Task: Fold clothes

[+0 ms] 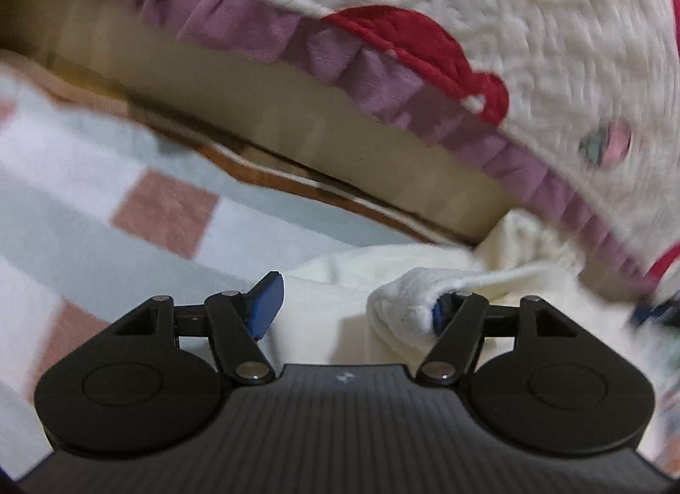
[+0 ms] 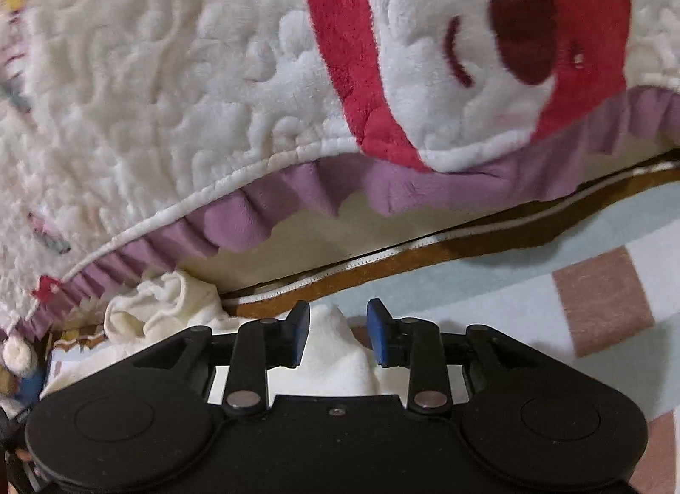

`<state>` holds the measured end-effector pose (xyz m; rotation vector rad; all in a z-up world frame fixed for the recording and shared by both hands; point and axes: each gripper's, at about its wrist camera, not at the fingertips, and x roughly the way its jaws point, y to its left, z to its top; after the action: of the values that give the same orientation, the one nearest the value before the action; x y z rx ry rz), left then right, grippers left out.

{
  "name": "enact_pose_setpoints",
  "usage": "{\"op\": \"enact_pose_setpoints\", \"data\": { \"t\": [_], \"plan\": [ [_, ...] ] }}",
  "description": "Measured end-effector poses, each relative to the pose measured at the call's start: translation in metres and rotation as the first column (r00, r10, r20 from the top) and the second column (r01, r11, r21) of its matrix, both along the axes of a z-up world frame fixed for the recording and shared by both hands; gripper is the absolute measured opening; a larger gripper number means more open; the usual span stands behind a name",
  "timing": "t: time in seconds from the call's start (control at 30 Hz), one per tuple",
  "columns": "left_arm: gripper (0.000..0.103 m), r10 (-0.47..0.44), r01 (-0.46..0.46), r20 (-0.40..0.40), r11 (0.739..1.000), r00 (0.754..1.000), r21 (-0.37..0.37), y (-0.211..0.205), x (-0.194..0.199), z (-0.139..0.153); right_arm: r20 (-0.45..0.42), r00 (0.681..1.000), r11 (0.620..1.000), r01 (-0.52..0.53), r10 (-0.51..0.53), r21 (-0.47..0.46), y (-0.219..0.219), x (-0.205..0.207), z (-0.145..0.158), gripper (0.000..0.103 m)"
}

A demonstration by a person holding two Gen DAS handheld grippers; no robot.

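A cream-white fleecy garment [image 1: 335,281] lies crumpled on a checked blanket, close against the side of a bed. My left gripper [image 1: 352,307] is open above it, jaws wide apart. A fold of the garment drapes over the right fingertip [image 1: 437,313]; the left blue pad [image 1: 265,303] is bare. In the right wrist view, my right gripper [image 2: 338,330] stands open with a peak of the same garment [image 2: 333,362] rising between its blue pads, which do not press on it. More of the cloth bunches to the left [image 2: 165,303].
A white quilted bedspread [image 2: 170,90] with a purple frill [image 2: 255,213] and a red cartoon figure [image 2: 340,48] hangs over the beige bed side [image 1: 297,111]. The checked blanket [image 1: 127,162] of pale blue, white and pink squares has a brown border [image 2: 425,256].
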<state>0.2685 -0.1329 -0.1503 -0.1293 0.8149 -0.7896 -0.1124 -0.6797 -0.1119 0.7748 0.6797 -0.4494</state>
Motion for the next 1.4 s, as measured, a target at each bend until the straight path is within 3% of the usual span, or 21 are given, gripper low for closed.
{"op": "enact_pose_setpoints", "data": {
  "t": [0.07,0.1,0.17,0.23,0.27,0.33,0.37,0.5,0.57,0.7,0.73,0.77,0.8,0.87,0.93,0.97,1.07,1.3,1.33,1.37,1.4],
  "plan": [
    [0.065,-0.006,0.006,0.02,1.0,1.0,-0.015,-0.002,0.0,0.004,0.016,1.0,0.999,-0.027,0.027,-0.027,0.009,-0.006,-0.005,0.036],
    [0.065,-0.001,0.0,-0.017,0.999,1.0,-0.045,-0.002,0.004,0.004,0.011,0.999,0.998,-0.046,0.046,-0.035,0.013,-0.006,-0.009,0.036],
    [0.065,0.001,-0.019,-0.174,0.995,0.985,-0.097,0.002,0.016,-0.003,0.0,0.996,0.995,-0.086,0.086,-0.051,0.022,-0.007,-0.016,0.036],
    [0.065,-0.005,-0.048,-0.353,0.988,0.936,-0.143,0.007,0.027,-0.014,-0.032,0.991,0.988,-0.134,0.132,-0.075,0.032,-0.002,-0.022,0.041],
    [0.065,-0.041,-0.063,-0.471,0.977,0.881,-0.204,0.011,0.032,-0.027,-0.057,0.988,0.986,-0.146,0.142,-0.081,0.035,0.001,-0.026,0.044],
    [0.065,-0.08,-0.104,-0.553,0.951,0.829,-0.293,0.022,0.032,-0.038,-0.107,0.981,0.981,-0.172,0.162,-0.091,0.041,0.008,-0.033,0.051],
    [0.065,-0.071,-0.104,-0.526,0.95,0.848,-0.295,0.025,0.029,-0.035,-0.132,0.976,0.978,-0.186,0.173,-0.098,0.043,0.011,-0.036,0.051],
    [0.066,-0.102,0.035,-0.268,0.969,0.958,-0.244,0.024,0.012,-0.001,-0.18,0.966,0.969,-0.209,0.184,-0.129,0.05,0.02,-0.039,0.054],
    [0.068,-0.137,0.114,-0.114,0.976,0.984,-0.183,0.02,0.0,0.011,-0.183,0.967,0.97,-0.202,0.176,-0.138,0.049,0.023,-0.042,0.058],
    [0.068,-0.265,0.265,-0.044,0.964,0.963,-0.015,0.003,-0.027,-0.008,-0.163,0.977,0.971,-0.164,0.135,-0.177,0.047,0.034,-0.045,0.059],
    [0.068,-0.285,0.286,-0.045,0.958,0.957,-0.002,-0.002,-0.03,-0.013,-0.147,0.981,0.966,-0.159,0.131,-0.205,0.048,0.036,-0.043,0.053],
    [0.068,-0.286,0.286,-0.053,0.958,0.957,0.007,-0.006,-0.031,-0.018,-0.13,0.983,0.96,-0.155,0.127,-0.233,0.049,0.038,-0.04,0.034],
    [0.068,-0.282,0.283,-0.061,0.959,0.957,0.017,-0.01,-0.031,-0.023,-0.101,0.987,0.954,-0.144,0.121,-0.265,0.05,0.039,-0.035,0.008],
    [0.068,-0.253,0.255,-0.077,0.967,0.964,0.015,-0.012,-0.03,-0.029,0.013,0.996,0.945,-0.078,0.086,-0.318,0.052,0.035,-0.015,0.008],
    [0.068,-0.247,0.247,-0.087,0.969,0.965,-0.003,-0.012,-0.029,-0.032,0.02,0.999,0.94,-0.04,0.05,-0.339,0.047,0.034,-0.005,0.007],
    [0.068,-0.249,0.25,-0.086,0.968,0.965,-0.008,-0.012,-0.029,-0.033,0.006,0.999,0.937,-0.03,0.034,-0.348,0.044,0.036,-0.003,0.007],
    [0.068,-0.254,0.252,-0.086,0.967,0.963,-0.038,-0.012,-0.029,-0.034,-0.152,0.988,0.939,-0.069,0.019,-0.335,0.041,0.049,-0.017,0.007],
    [0.067,-0.223,0.217,-0.102,0.974,0.969,-0.071,-0.028,-0.018,-0.042,-0.169,0.985,0.956,-0.016,-0.035,-0.292,0.042,0.053,-0.03,0.008],
    [0.054,-0.226,0.222,-0.107,0.974,0.968,-0.052,-0.031,-0.017,-0.042,-0.16,0.987,0.955,-0.019,-0.03,-0.296,0.044,0.051,-0.028,0.008],
    [0.038,-0.198,0.201,-0.092,0.979,0.976,0.021,-0.036,-0.019,-0.037,-0.149,0.989,0.953,-0.024,-0.023,-0.301,0.045,0.05,-0.026,0.008],
    [0.008,-0.182,0.185,-0.065,0.981,0.981,0.058,-0.037,-0.022,-0.03,-0.134,0.991,0.951,-0.031,-0.011,-0.309,0.046,0.048,-0.023,0.008]
  ]
}}
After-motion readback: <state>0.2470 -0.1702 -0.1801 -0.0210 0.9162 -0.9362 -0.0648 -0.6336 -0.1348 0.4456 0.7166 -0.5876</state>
